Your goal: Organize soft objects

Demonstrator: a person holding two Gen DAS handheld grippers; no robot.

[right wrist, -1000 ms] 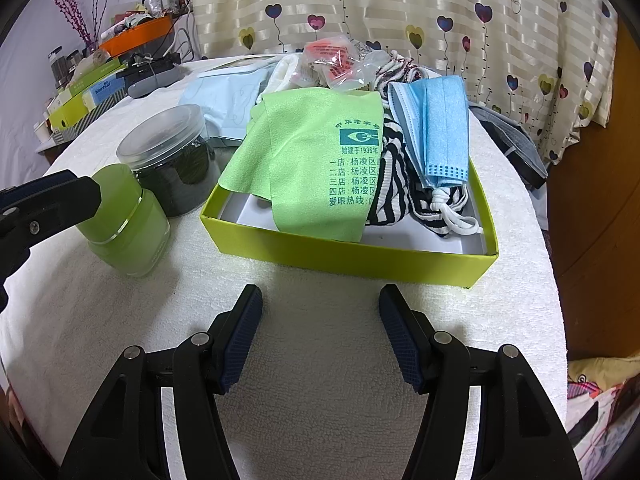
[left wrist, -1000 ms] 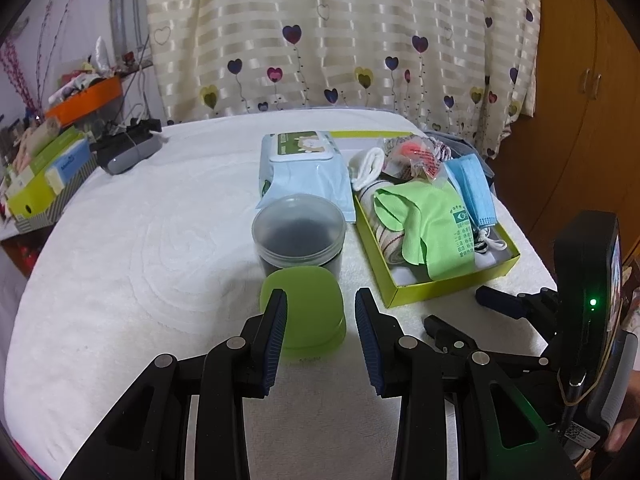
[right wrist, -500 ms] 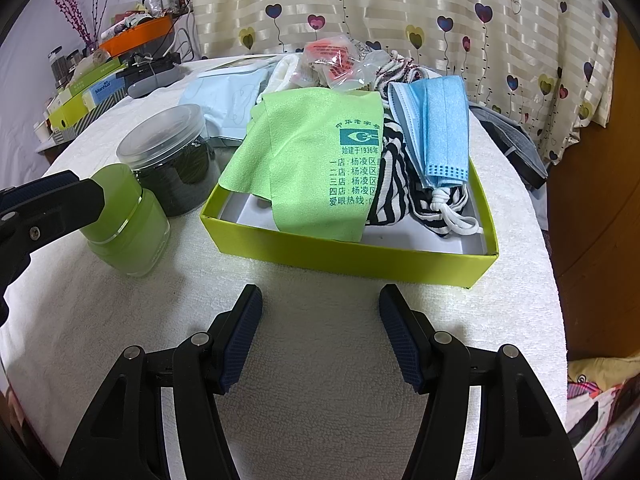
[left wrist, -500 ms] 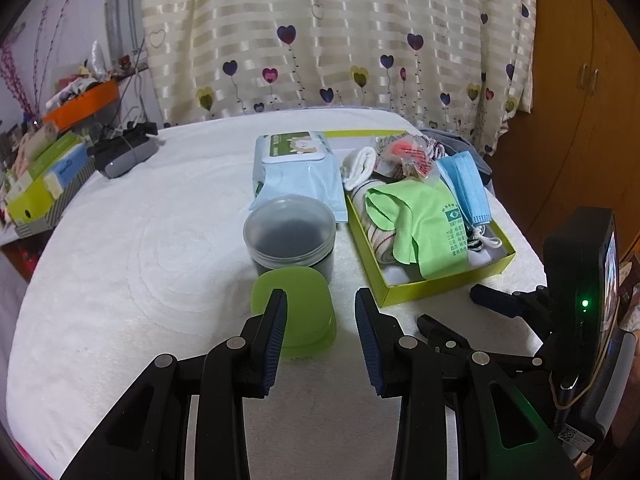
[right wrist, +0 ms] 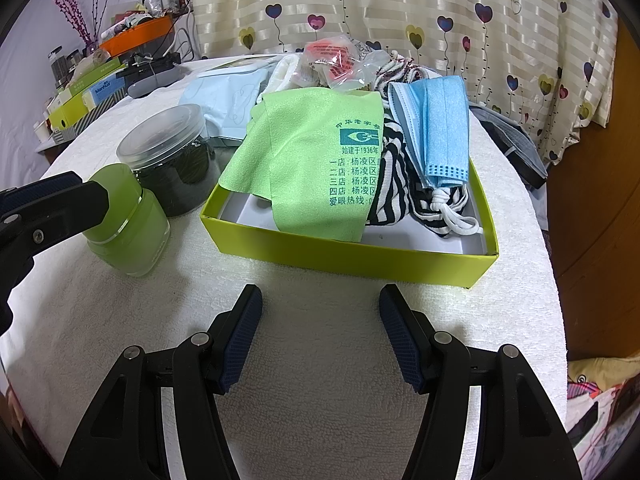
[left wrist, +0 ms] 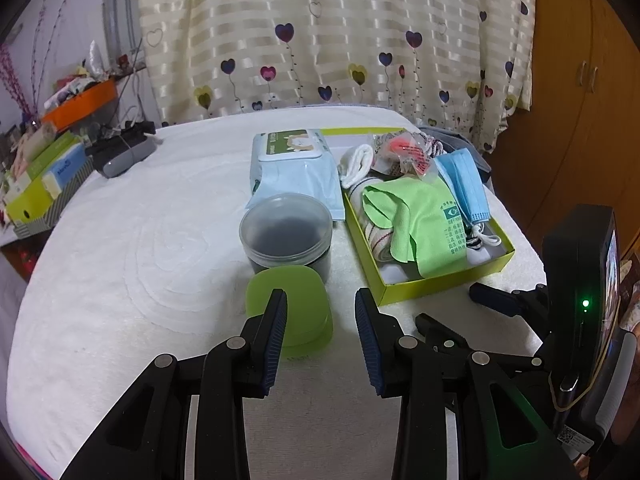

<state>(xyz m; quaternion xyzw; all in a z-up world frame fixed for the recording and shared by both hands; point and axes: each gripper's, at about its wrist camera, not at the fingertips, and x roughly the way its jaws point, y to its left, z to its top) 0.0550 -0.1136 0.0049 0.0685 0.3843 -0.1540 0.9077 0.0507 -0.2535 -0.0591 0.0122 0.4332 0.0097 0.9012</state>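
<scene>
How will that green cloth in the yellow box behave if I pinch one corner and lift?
The green cloth lies draped and folded over the striped fabric, so it is probably floppy and light. Expect it to hang and unfold. It may drag the blue face mask lying beside it.

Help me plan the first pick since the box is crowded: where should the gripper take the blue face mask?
Likely the blue face mask by its near pleated end, coming from above. It lies on top of the pile in the yellow-green box, and that end hangs clear over the striped cloth.

Matt green cloth point(right wrist: 316, 160); nubbly white terry table cover point(right wrist: 328, 344).
</scene>
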